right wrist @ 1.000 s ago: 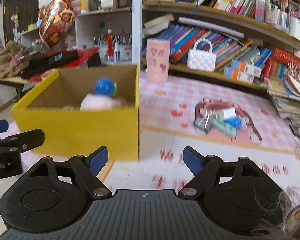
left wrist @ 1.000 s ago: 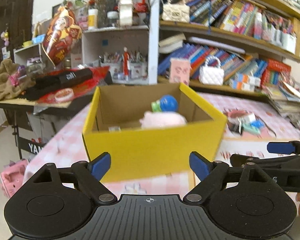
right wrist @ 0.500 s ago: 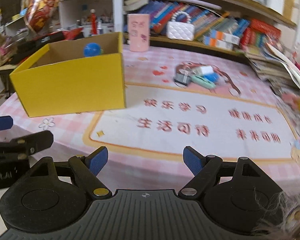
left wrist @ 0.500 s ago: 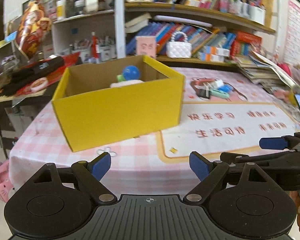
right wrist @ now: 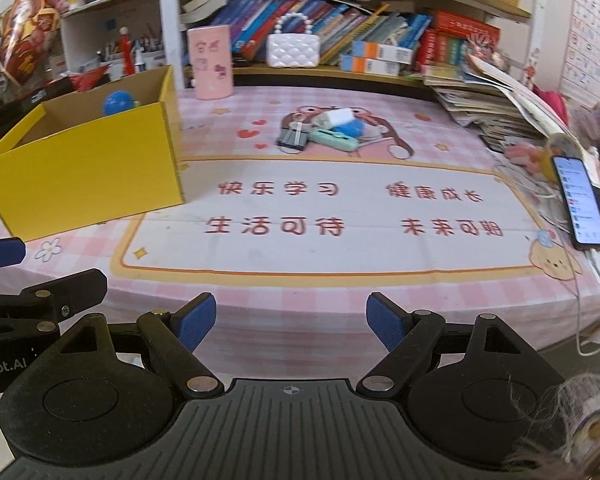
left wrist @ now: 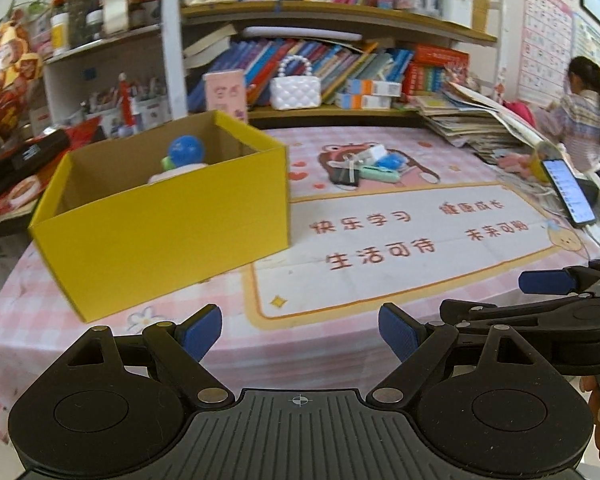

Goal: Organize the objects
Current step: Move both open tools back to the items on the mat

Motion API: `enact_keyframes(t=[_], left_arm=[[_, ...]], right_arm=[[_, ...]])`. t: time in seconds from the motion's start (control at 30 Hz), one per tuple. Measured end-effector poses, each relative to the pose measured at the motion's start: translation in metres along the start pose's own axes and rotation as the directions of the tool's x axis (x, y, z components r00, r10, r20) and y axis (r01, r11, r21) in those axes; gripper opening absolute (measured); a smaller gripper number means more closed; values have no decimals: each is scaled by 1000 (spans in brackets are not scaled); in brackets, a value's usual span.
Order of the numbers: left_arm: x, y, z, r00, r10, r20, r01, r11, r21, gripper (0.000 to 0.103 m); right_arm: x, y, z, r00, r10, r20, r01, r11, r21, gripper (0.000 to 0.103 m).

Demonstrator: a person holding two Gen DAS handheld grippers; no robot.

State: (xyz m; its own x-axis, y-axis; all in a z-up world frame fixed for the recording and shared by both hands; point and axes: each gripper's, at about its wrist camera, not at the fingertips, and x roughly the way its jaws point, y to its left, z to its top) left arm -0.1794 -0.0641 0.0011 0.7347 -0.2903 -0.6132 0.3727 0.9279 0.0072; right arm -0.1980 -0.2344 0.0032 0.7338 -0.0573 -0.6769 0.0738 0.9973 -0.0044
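On the left of the surface [right wrist: 300, 292] we see the yellow box [right wrist: 88, 176] with a blue ball [right wrist: 118, 103] inside; far and right of it lies a small pile of trinkets [right wrist: 324, 134] on the pink cloth; our left claw [left wrist: 300, 334] hangs released and empty at the near edge; our right claw [right wrist: 290, 322] hangs spread wide too, holding nothing; a phone [right wrist: 580, 202] rests far right.

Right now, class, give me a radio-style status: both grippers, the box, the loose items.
Left gripper open, empty. Right gripper open, empty. Yellow box holds blue ball. Small pile mid-table, path unobstructed.
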Motion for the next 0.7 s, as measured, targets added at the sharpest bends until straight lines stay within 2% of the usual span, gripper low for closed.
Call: enact_keyframes(t=[0.4, 0.7], left_arm=[[32, -39, 23, 996, -92, -6, 93, 994, 62, 88], [64, -60, 47, 995, -96, -8, 96, 993, 61, 88]], right_arm=[[7, -46, 8, 995, -100, -5, 100, 993, 61, 81], [28, -79, 29, 993, -121, -18, 121, 991, 55, 81]])
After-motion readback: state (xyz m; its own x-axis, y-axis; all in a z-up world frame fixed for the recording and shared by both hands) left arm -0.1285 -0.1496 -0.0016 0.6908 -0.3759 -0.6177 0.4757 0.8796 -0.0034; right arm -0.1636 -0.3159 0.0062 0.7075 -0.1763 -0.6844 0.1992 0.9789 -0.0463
